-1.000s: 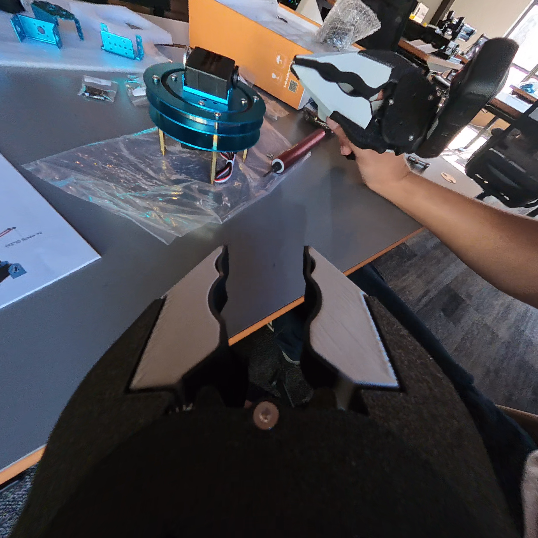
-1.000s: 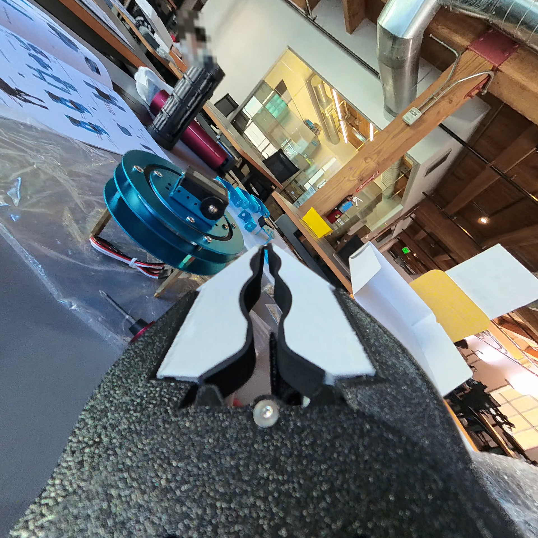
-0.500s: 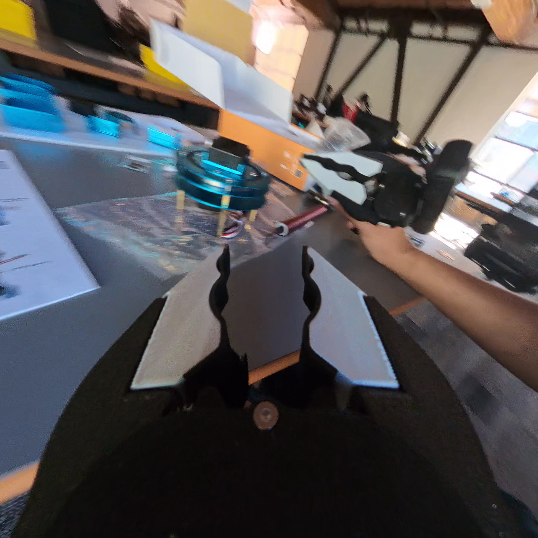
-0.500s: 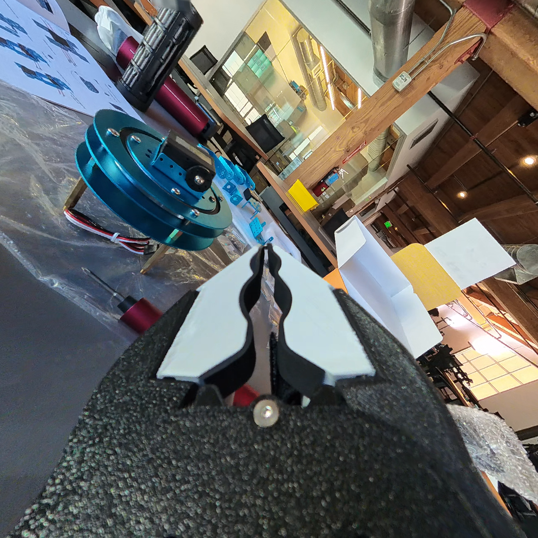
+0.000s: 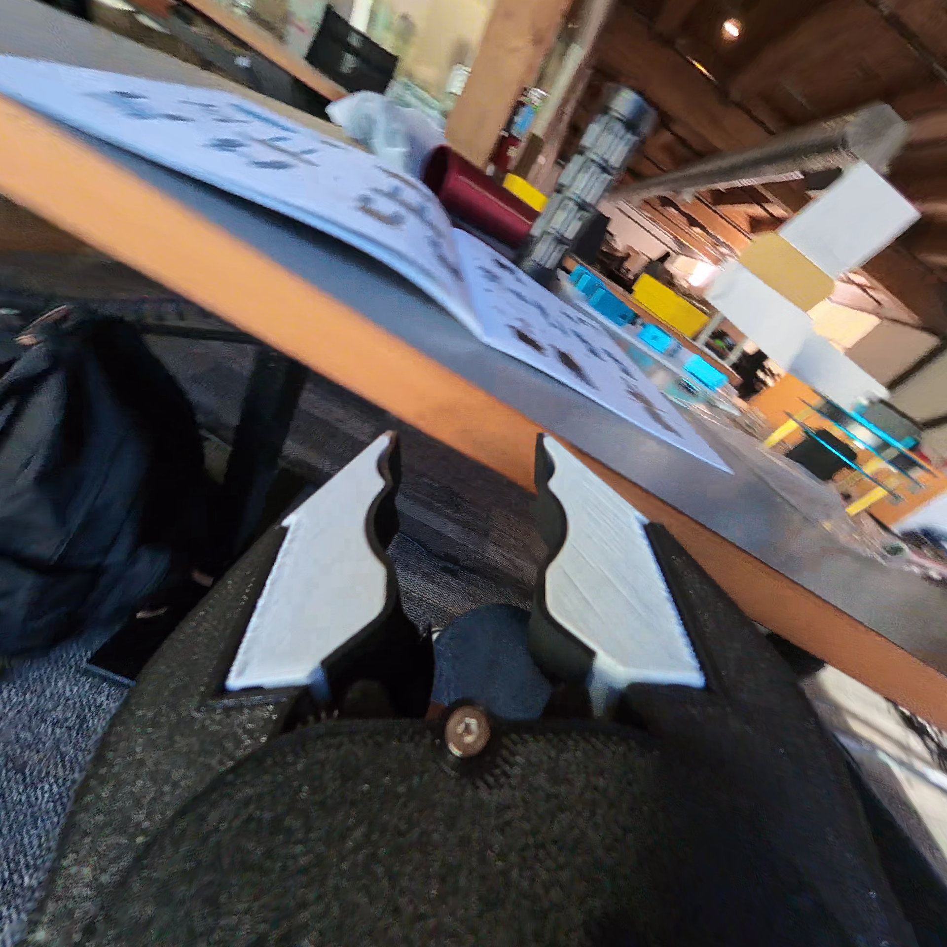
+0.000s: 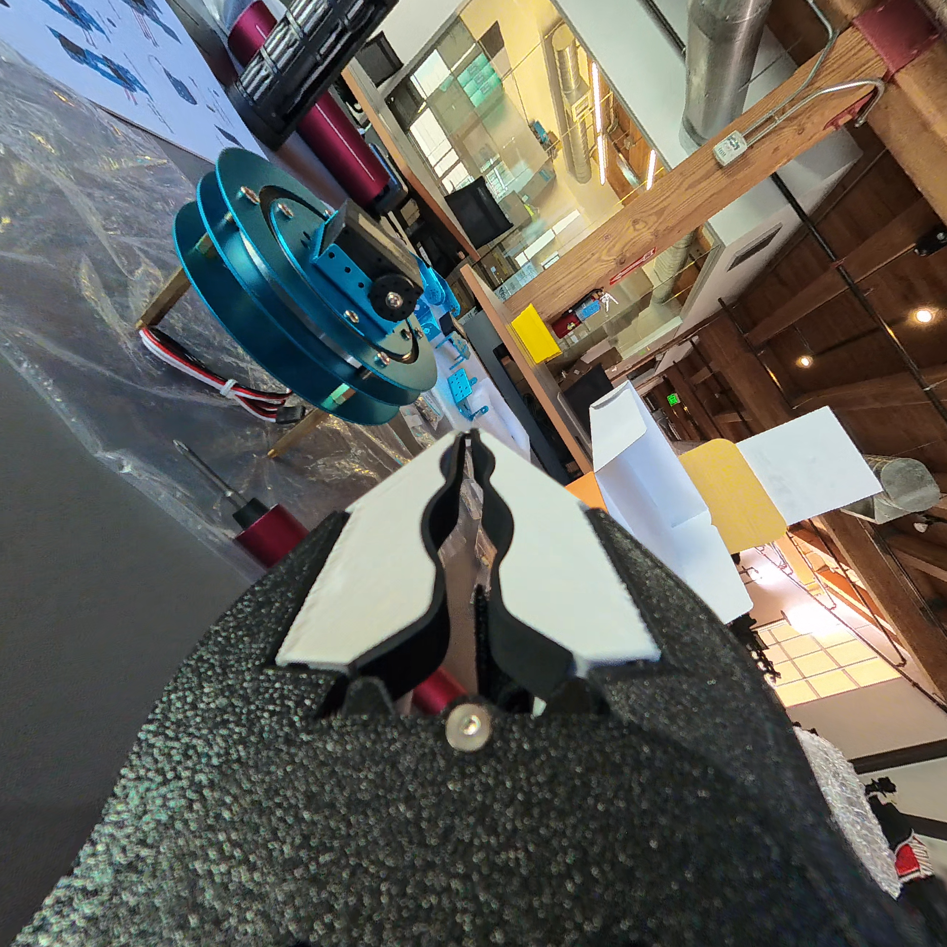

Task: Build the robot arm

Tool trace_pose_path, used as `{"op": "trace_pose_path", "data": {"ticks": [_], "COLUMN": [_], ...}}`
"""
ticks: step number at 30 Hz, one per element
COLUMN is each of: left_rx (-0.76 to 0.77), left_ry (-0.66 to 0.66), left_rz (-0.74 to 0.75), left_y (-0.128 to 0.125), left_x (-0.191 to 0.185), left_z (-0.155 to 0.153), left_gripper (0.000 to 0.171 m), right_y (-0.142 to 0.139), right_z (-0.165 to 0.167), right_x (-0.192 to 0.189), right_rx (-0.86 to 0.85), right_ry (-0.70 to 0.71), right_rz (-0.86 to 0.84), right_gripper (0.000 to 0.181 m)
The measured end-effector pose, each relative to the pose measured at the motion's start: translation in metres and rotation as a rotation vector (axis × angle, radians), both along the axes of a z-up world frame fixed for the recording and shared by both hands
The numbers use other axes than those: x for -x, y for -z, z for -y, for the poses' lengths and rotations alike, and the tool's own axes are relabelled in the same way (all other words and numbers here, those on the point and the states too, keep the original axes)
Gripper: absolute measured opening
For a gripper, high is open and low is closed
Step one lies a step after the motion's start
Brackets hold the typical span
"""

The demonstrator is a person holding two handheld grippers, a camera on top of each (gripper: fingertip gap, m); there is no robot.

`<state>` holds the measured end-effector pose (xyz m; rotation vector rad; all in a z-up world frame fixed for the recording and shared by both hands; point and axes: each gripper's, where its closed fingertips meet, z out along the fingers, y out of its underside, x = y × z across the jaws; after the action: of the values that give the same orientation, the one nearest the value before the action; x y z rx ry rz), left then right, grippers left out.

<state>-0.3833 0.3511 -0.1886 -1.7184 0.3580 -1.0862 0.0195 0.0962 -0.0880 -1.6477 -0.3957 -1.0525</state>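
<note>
My left gripper (image 5: 466,446) is open and empty. It sits low, level with the orange front edge of the grey table (image 5: 307,317), with carpet below it. My right gripper (image 6: 467,436) is shut with nothing seen between its fingers. It hovers tilted over the table (image 6: 77,563), just above a red-handled screwdriver (image 6: 266,528) lying on clear plastic film (image 6: 77,205). Beyond it, a blue round double-disc base (image 6: 307,307) stands on brass legs and carries a black servo in a blue bracket (image 6: 358,256). Red, white and black wires (image 6: 225,384) trail under it.
A white printed sheet (image 5: 307,169) lies near the table edge, with a maroon cylinder (image 5: 476,194) and small blue brackets (image 5: 604,302) behind. An open white and orange box (image 6: 666,512) stands right of the base. A dark backpack (image 5: 77,461) lies under the table. Measured from the fingertips, the red-handled screwdriver (image 6: 266,528) is 8 cm or so from the right gripper and 45 cm from the left.
My left gripper has dropped and swung left, from above the table to its edge level, still open. The right gripper tilted and moved slightly closer to the base, still shut.
</note>
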Motion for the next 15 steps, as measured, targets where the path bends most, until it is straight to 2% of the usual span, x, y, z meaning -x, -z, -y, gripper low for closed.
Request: {"op": "trace_pose_path", "data": {"ticks": [2,4,5,9,13,15], "left_rx": [0.017,0.032,0.064,0.09,0.084,0.088], "left_ry": [-0.093,-0.194,-0.209,-0.273,-0.259,-0.205], "left_rz": [-0.017,-0.096,-0.112,-0.128,-0.18,-0.19], "left_y": [0.016,0.039,0.048,0.054,0.058,0.059], "left_x": [0.023,0.045,0.053,0.078,0.076,0.064], "left_z": [-0.02,-0.041,-0.048,-0.066,-0.07,-0.065], "left_gripper": [0.05,0.05,0.051,0.051,0.051,0.051], "right_y": [0.001,0.003,0.006,0.011,0.009,0.004], "right_z": [0.0,0.001,0.0,-0.002,-0.002,-0.001], "right_x": [-0.005,-0.012,-0.014,-0.013,-0.01,-0.008], "right_rx": [0.003,0.011,0.024,0.056,0.043,0.019], "right_ry": [0.019,0.043,0.053,0.054,0.037,0.023], "right_rz": [-0.009,-0.026,-0.032,-0.008,-0.014,-0.02], "right_gripper": [0.0,0.0,0.0,0.0,0.0,0.0]}}
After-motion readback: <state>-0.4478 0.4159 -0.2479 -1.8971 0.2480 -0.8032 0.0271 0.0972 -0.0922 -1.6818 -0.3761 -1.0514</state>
